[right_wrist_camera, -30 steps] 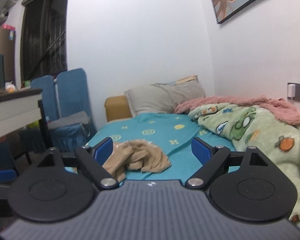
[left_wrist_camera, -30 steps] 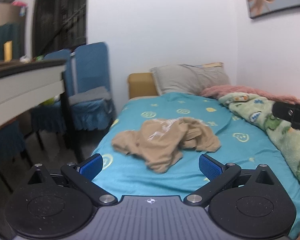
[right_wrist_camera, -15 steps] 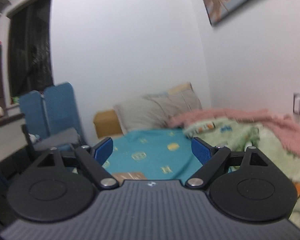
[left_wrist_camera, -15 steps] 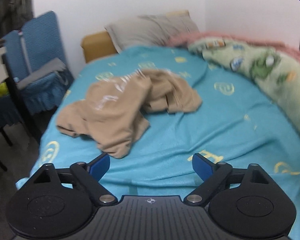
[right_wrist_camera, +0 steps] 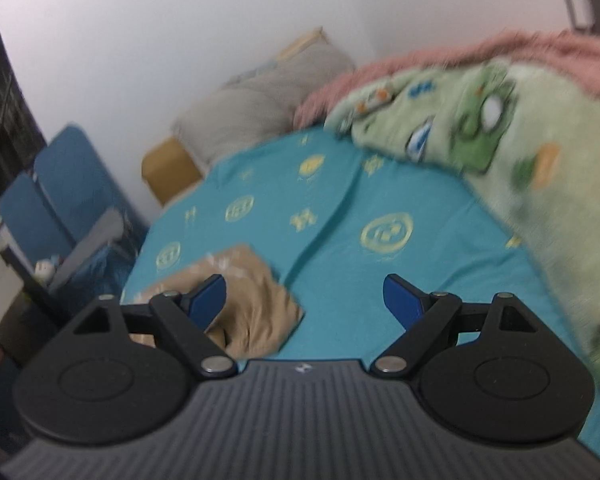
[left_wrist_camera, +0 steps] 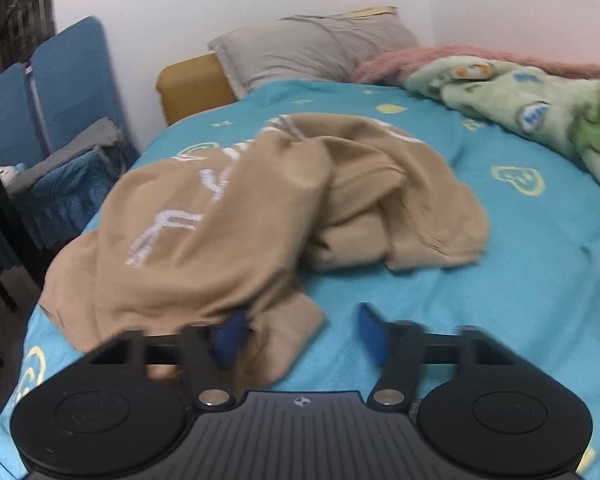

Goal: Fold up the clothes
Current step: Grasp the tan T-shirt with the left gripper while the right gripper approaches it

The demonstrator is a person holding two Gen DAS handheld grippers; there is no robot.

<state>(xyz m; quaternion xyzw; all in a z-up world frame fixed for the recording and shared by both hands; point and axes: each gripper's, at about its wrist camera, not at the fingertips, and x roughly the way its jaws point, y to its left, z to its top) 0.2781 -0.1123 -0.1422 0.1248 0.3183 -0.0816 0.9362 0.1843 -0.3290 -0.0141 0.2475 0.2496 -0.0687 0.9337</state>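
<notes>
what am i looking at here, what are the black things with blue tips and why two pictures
There is no robot here: a person holds a two-finger gripper in each hand, each with a camera looking along its fingers, hence two pictures. The left gripper is closing over the near edge of a crumpled tan garment lying on a bed with a teal sheet; its pads do not visibly pinch the cloth yet. The right gripper is open, above the sheet, holding nothing. A grey pillow and a green cartoon blanket lie further back.
</notes>
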